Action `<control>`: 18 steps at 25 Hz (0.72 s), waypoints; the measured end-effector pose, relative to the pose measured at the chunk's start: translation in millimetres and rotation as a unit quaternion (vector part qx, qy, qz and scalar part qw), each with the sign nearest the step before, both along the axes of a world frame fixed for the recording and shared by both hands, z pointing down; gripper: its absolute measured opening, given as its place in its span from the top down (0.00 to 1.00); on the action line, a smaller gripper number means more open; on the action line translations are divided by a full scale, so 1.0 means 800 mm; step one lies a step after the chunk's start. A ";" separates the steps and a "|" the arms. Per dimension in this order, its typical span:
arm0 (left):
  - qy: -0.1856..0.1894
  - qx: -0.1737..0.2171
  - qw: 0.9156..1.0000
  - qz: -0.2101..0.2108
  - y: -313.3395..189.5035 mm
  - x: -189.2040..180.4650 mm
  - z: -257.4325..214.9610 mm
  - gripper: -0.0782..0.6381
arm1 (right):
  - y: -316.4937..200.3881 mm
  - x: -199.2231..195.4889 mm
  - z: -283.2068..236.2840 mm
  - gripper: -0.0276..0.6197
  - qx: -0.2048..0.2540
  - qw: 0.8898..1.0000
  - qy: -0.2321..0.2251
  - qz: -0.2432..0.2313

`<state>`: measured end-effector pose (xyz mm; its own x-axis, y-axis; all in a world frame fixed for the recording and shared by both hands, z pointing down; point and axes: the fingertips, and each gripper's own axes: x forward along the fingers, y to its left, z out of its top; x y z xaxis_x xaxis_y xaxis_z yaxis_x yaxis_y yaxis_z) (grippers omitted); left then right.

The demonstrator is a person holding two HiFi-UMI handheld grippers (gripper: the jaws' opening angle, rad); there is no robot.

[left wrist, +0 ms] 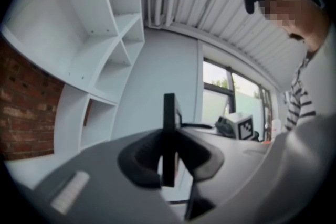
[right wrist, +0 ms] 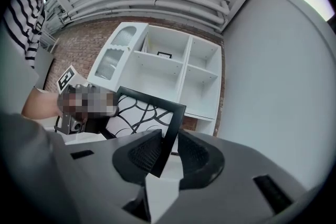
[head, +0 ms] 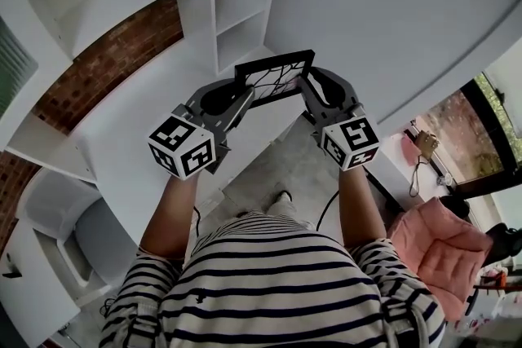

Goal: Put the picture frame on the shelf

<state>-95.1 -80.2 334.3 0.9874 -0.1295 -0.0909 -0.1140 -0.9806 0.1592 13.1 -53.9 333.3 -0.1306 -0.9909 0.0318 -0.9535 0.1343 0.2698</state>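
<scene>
The slim black rectangular picture frame (head: 273, 79) with a white, black-lined face hangs in the air just short of the white cubby shelf (head: 238, 12), and it looks light, stiff and probably fragile-faced, so the left gripper (left wrist: 169, 157) and right gripper (right wrist: 169, 152) sensibly pinch its opposite side edges.

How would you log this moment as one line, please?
picture frame: off shelf, held | left gripper: shut on its left edge | right gripper: shut on its right edge | white shelf unit: ahead

Beyond my navy-and-white striped shirt (head: 277, 281), sleeves (head: 130, 312) striped alike, I see the left gripper (head: 243, 100) and the right gripper (head: 307, 87), both grey with black ribbed pads (right wrist: 142, 157), each bearing a white cube (head: 182, 147) of black square markers.
</scene>
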 end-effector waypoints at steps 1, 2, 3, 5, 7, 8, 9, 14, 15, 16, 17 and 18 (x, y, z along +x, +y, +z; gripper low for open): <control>0.001 0.000 1.000 -0.002 -0.006 0.001 -0.003 0.78 | -0.006 0.001 -0.003 0.85 0.001 1.000 0.003 -0.002; 0.002 0.001 1.000 -0.006 -0.012 0.002 -0.007 0.78 | -0.013 0.002 -0.007 0.85 0.002 1.000 0.006 -0.005; 0.003 0.003 1.000 -0.010 -0.018 0.004 -0.011 0.78 | -0.019 0.004 -0.010 0.85 0.003 1.000 0.007 -0.008; 0.002 0.010 1.000 -0.019 -0.031 0.009 -0.018 0.78 | -0.035 0.010 -0.017 0.85 0.006 1.000 0.007 -0.016; 0.001 0.013 1.000 -0.028 -0.046 0.017 -0.023 0.78 | -0.052 0.018 -0.021 0.85 0.009 1.000 0.006 -0.022; 0.000 0.014 0.999 -0.031 -0.055 0.021 -0.024 0.78 | -0.062 0.022 -0.022 0.85 0.009 1.000 0.004 -0.025; 0.000 0.014 0.999 -0.035 -0.064 0.025 -0.024 0.78 | -0.072 0.026 -0.022 0.85 0.010 1.000 0.002 -0.028; -0.002 0.015 0.999 -0.051 -0.111 0.059 -0.029 0.78 | -0.126 0.061 -0.026 0.85 0.010 0.999 -0.003 -0.044; -0.002 0.016 0.998 -0.055 -0.121 0.068 -0.032 0.78 | -0.137 0.071 -0.029 0.85 0.010 0.999 -0.005 -0.047; -0.002 0.018 0.998 -0.059 -0.130 0.077 -0.035 0.78 | -0.148 0.080 -0.031 0.85 0.010 0.999 -0.006 -0.050; -0.001 0.020 0.998 -0.063 -0.139 0.085 -0.037 0.78 | -0.158 0.088 -0.033 0.85 0.011 0.998 -0.008 -0.053; 0.000 0.023 0.997 -0.068 -0.145 0.090 -0.040 0.78 | -0.166 0.094 -0.035 0.85 0.013 0.998 -0.008 -0.058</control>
